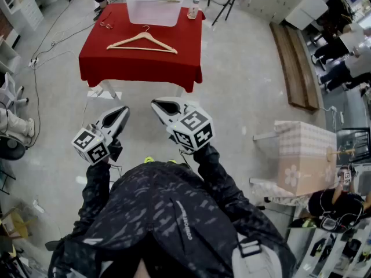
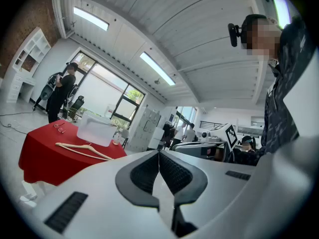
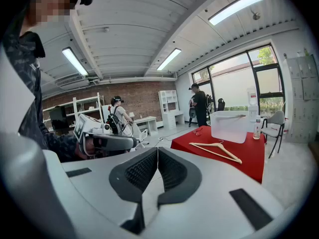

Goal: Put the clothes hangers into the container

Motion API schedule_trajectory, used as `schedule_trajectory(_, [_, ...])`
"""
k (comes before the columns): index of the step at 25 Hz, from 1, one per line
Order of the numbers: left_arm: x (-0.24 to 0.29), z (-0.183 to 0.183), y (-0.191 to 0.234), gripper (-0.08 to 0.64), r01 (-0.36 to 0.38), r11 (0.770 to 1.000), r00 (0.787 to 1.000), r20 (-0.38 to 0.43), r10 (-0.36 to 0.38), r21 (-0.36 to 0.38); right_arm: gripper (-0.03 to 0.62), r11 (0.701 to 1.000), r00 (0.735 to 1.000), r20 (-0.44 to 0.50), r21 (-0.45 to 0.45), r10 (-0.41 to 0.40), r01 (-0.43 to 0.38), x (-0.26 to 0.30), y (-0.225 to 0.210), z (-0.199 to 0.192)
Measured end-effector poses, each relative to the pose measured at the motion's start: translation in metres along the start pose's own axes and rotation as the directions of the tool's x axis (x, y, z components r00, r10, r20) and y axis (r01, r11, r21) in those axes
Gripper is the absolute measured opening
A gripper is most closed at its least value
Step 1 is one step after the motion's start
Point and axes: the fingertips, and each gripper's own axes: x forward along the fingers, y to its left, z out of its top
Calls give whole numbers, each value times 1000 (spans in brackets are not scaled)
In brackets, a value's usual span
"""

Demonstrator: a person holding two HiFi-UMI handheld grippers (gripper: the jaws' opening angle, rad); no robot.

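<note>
Wooden clothes hanger (image 1: 142, 42), flat on the red-clothed surface (image 1: 145, 65) at upper centre of the head view, just in front of the clear plastic container (image 1: 153, 15). Judged light, rigid and smooth, it is best pinched on a shoulder arm close to the hook (image 1: 145, 29). Left hand-held gripper (image 1: 123, 113) and right hand-held gripper (image 1: 157, 104), lower centre, have their jaws pressed together on nothing, well apart from the hanger.

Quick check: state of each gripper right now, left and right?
Left gripper: closed, jaws together, holding nothing.
Right gripper: closed, jaws together, holding nothing.
</note>
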Motion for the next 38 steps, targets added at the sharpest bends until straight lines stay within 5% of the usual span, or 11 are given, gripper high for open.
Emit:
schedule_trajectory(17, [3,2,10,11,13,1000,1000,-7,-14,-4,16,999,998,-40,15,47,-47,14,6,-4])
schedule_trajectory(38, [-8,-3,25,11,48,998,999,-22,-49,-35,17,1000,997,-76,9,-19,20,28,1,-10])
